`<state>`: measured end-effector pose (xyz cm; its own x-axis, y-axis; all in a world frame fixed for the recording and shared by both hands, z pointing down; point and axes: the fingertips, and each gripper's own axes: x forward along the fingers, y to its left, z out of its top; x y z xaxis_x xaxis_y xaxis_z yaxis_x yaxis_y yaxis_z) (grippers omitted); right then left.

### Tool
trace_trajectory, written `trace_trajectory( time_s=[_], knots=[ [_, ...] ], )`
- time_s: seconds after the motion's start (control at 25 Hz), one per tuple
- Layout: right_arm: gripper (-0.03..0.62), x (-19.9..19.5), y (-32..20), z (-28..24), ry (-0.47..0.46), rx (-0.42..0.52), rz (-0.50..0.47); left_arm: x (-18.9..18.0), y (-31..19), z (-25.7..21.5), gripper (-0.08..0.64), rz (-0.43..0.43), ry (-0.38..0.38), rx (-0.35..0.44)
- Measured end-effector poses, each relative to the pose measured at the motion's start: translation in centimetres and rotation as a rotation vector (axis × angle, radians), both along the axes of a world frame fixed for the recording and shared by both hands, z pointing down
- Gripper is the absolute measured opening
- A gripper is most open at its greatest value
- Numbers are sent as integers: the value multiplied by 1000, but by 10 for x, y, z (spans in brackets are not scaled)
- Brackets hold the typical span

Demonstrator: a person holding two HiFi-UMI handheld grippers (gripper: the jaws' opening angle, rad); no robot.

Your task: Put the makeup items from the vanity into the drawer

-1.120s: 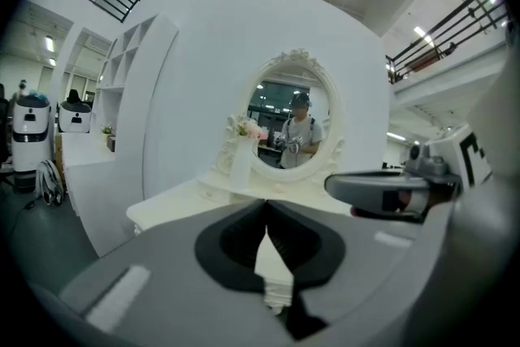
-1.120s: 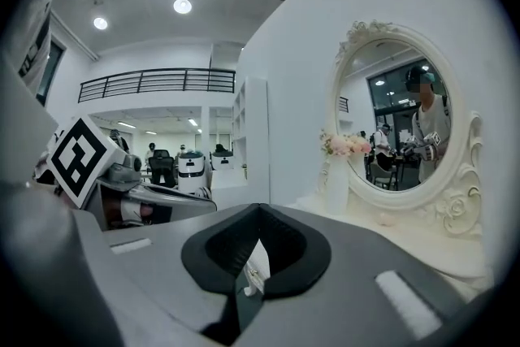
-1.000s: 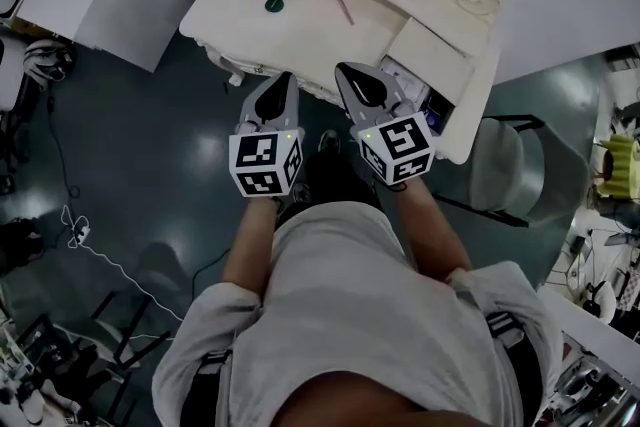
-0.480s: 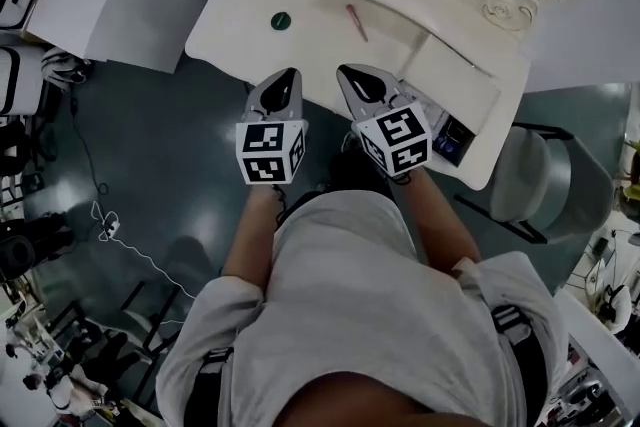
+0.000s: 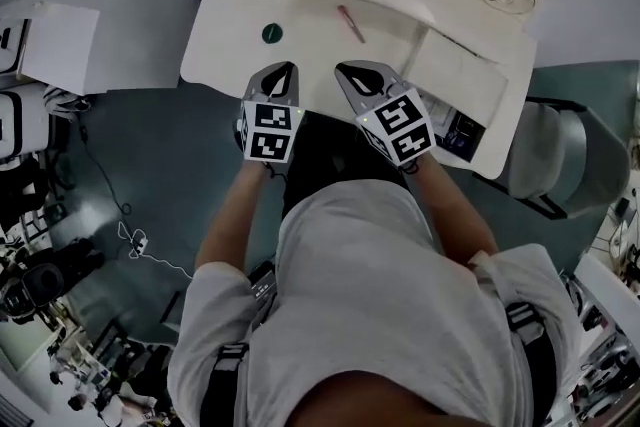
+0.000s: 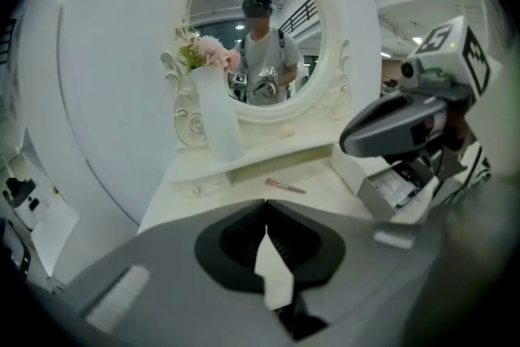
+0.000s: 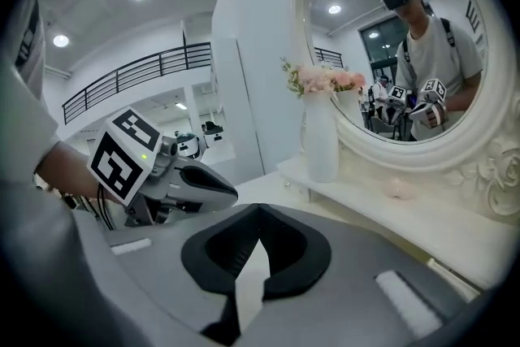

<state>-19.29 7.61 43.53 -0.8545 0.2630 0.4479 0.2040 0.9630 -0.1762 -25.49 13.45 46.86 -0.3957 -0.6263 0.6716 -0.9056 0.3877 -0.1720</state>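
On the white vanity top point(image 5: 225, 35) lie a small dark green round item point(image 5: 272, 33) and a thin pink stick point(image 5: 351, 23), which also shows in the left gripper view point(image 6: 284, 187). A pale pink egg-shaped item point(image 7: 398, 188) rests on the raised shelf under the mirror. The drawer point(image 5: 455, 130) at the vanity's right end stands pulled out with things inside. My left gripper point(image 5: 285, 67) and right gripper point(image 5: 342, 69) hover side by side at the vanity's front edge. Both are shut and hold nothing.
A tall white vase point(image 6: 215, 122) with pink flowers stands at the left of the oval mirror point(image 6: 252, 36). A grey chair point(image 5: 560, 160) sits right of the vanity. White boxes point(image 5: 60, 45) and cables lie on the dark floor to the left.
The head view has shifted, so the vanity sits a little lower and more centred. Both grippers stay shut at its front edge, close together.
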Motion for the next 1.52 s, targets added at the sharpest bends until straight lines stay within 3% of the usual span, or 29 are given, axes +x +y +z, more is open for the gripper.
trace_trajectory(
  time_s=[0.2,0.6,0.88,1.08,1.12,1.24,1.52],
  knots=[
    [0,-20,-7,11,46,16,58,-25,-2,17,3,138,15,-65],
    [0,-81,7,41,150,-7,162,-116,26,68,3,363,27,-240],
    [0,-92,3,63,224,-49,318,-128,23,108,3,656,57,-350],
    [0,-88,0,69,249,-65,406,-134,17,130,3,776,100,-419],
    [0,-87,-1,71,249,-65,417,-133,16,136,5,795,119,-443],
    [0,-81,-5,76,255,-72,444,-129,15,153,137,836,156,-515],
    [0,-62,-16,69,254,-57,479,-133,14,173,167,825,159,-581]
  ],
)
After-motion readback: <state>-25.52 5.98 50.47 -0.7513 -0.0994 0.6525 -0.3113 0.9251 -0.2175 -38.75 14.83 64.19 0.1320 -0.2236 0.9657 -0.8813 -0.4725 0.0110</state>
